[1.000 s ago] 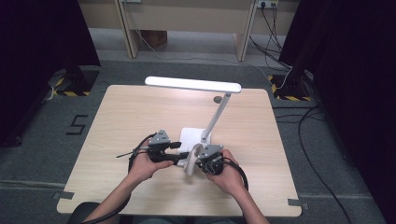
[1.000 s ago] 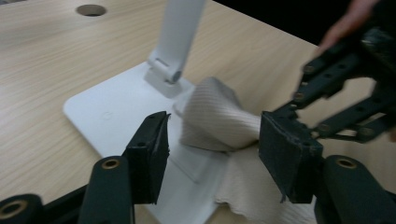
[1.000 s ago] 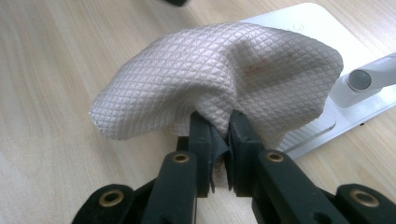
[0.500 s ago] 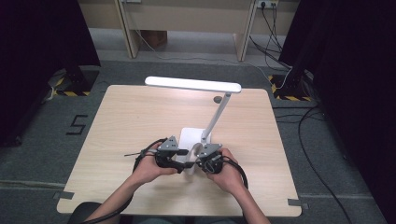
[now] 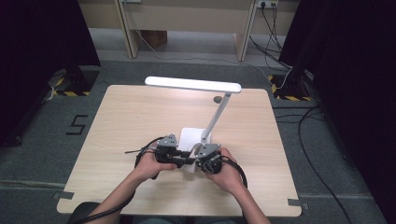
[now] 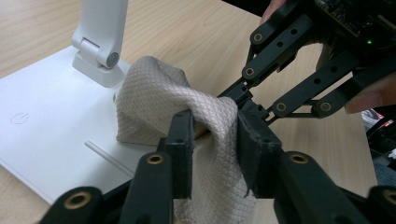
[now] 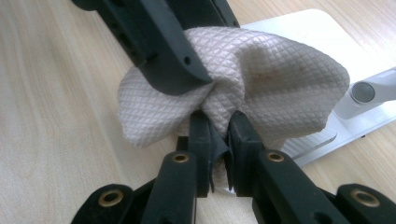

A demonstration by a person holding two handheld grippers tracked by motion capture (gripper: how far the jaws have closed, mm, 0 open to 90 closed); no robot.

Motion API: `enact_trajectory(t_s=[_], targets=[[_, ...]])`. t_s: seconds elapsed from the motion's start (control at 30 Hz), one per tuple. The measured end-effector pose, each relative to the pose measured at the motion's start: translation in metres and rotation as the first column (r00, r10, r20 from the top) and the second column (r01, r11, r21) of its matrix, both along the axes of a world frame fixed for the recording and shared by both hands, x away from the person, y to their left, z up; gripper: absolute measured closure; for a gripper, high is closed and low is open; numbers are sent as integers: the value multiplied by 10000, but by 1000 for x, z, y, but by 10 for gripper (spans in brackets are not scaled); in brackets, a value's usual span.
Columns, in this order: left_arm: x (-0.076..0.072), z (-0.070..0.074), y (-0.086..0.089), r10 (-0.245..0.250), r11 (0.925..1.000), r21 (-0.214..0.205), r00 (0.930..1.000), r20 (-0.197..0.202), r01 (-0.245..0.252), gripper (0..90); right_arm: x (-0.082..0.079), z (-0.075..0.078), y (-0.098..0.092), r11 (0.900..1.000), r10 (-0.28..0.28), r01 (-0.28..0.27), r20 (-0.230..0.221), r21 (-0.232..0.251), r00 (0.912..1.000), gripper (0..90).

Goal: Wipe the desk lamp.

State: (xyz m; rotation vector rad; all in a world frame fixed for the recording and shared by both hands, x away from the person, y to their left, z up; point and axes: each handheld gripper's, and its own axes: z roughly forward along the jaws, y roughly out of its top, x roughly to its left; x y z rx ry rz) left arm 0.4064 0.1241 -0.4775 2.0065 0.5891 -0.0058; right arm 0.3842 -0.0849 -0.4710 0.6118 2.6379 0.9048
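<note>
A beige quilted cloth (image 6: 159, 93) is bunched up over the front edge of a white desk lamp's base (image 6: 46, 130). My left gripper (image 6: 215, 135) has just been closing its jaws, and they now pinch a fold of the cloth (image 7: 261, 79). My right gripper (image 7: 219, 135) is shut on the same cloth from the opposite side, its fingers (image 6: 280, 46) reaching in across from the left jaws. In the high view both grippers, left (image 5: 186, 159) and right (image 5: 195, 163), meet tip to tip in front of the lamp base (image 5: 192, 137).
The lamp's arm (image 5: 215, 116) rises from a hinge (image 6: 100, 51) at the base to a long white head (image 5: 192, 84) over the wooden table (image 5: 116, 121). Cables trail from both grippers. Dark floor and cables surround the table.
The left gripper moved right to meet the right one and closed its jaws on the cloth that hung from the right gripper. The right gripper stayed put.
</note>
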Motion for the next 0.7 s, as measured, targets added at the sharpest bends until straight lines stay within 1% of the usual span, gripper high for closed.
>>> enact_trajectory(t_s=[0.07,0.13,0.2,0.23,0.3,0.37,0.4,0.43,0.5,0.53,0.6,0.67,0.7], targets=[[0,1,0,-6,10000,2,9999,-150,6,733,0,0,1,10000,63,-63,25,7,10000,823],[0,1,1,89,10000,-27,9994,-340,-90,777,0,0,2,10000,61,-61,4,8,10000,821],[0,1,2,229,9997,23,9987,-455,-228,806,1,0,3,9998,218,-217,118,-35,9997,813],[0,1,2,370,9993,49,9982,-467,-368,813,0,0,4,9999,129,-129,54,-12,9999,800],[0,2,3,624,9978,250,9973,-393,-614,822,0,0,4,9999,78,-79,116,81,9999,752],[1,2,6,859,9956,407,9958,-309,-847,827,0,1,4,9998,2,-7,286,182,9996,692],[1,2,8,1025,9938,455,9943,-285,-1012,828,0,2,4,9996,-58,49,322,270,9995,668],[2,3,10,1188,9918,513,9926,-242,-1174,830,0,3,3,9995,22,-38,503,321,9987,653],[4,4,15,1533,9869,536,9880,-173,-1522,831,0,7,0,9983,-160,126,602,561,9981,619],[6,4,16,1703,9840,550,9853,-104,-1695,830,0,9,-2,9979,-197,148,772,636,9968,609],[8,5,20,1945,9787,672,9809,-25,-1939,830,0,12,-8,9965,-412,350,825,753,9957,607],[9,6,20,2013,9771,711,9795,-30,-2006,830,4,12,-14,9945,-712,634,946,829,9930,626],[10,6,20,2030,9765,749,9792,-24,-2022,830,7,11,-18,9925,-944,866,911,859,9914,649]])
